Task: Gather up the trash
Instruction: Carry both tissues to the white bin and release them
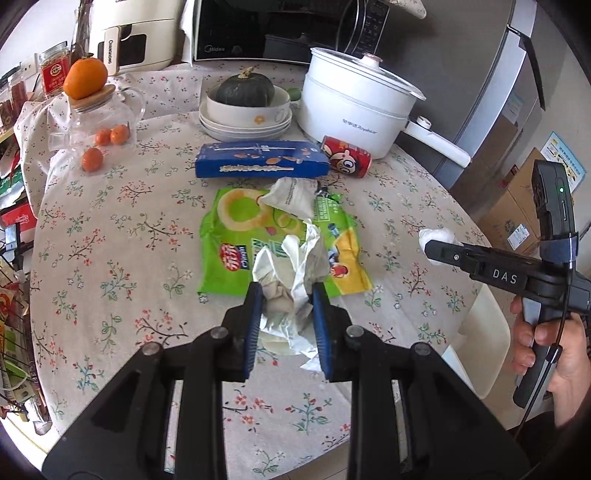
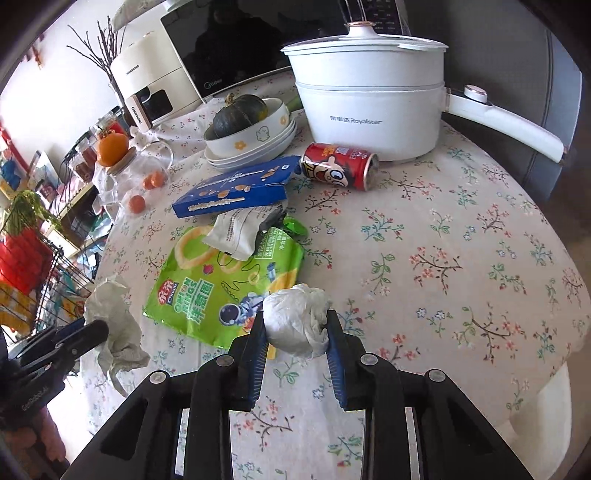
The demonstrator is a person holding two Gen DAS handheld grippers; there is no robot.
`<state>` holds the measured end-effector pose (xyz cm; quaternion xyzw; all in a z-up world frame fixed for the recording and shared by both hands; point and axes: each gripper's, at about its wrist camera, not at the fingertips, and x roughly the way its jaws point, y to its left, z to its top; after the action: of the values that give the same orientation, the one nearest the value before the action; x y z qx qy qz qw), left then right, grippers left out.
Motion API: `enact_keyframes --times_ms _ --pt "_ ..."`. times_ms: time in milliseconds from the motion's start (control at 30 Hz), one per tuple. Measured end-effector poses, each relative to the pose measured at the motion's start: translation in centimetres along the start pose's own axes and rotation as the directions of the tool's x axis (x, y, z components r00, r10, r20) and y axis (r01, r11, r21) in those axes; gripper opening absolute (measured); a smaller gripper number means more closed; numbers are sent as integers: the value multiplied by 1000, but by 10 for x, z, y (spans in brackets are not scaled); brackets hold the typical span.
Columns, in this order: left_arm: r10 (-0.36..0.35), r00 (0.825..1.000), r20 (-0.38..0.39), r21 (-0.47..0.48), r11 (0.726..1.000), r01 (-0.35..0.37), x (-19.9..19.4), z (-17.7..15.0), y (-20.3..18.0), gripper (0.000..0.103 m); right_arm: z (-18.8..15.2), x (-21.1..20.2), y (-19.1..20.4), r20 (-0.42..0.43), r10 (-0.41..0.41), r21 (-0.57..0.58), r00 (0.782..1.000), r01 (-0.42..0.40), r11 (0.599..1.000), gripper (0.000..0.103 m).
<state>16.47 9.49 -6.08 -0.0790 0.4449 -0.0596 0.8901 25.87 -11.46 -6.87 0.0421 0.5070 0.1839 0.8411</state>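
Note:
My left gripper is shut on a crumpled white wrapper, held above the table near the green snack bag. My right gripper is shut on a white tissue ball, also lifted over the flowered tablecloth. The right wrist view shows the left gripper with its wrapper at the left edge. In the left wrist view the right gripper holds the tissue ball at the right. Loose trash on the table: the green snack bag, a grey-white packet, a blue box and a red can.
A white electric pot stands at the back right, stacked bowls with a dark squash beside it. A glass jar topped by an orange, with small oranges, sits at the left. A microwave and a wire rack border the table.

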Motion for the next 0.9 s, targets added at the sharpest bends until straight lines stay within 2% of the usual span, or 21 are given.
enact_keyframes --times_ms 267,533,700,900 --pt "-124 991 -48 130 983 130 13 -13 -88 29 -34 -53 -71 -47 -86 79 995 90 993 31" --pt "-233 965 -116 248 934 256 28 -33 -175 29 -78 -95 -142 -96 -140 205 985 157 966 31" --pt "-270 949 -163 321 895 310 43 -49 -223 29 -103 -109 -177 -127 -167 257 978 195 947 32" --pt "-277 939 -205 367 867 336 64 -63 -259 29 -121 -123 -207 -139 -187 301 972 221 928 33"
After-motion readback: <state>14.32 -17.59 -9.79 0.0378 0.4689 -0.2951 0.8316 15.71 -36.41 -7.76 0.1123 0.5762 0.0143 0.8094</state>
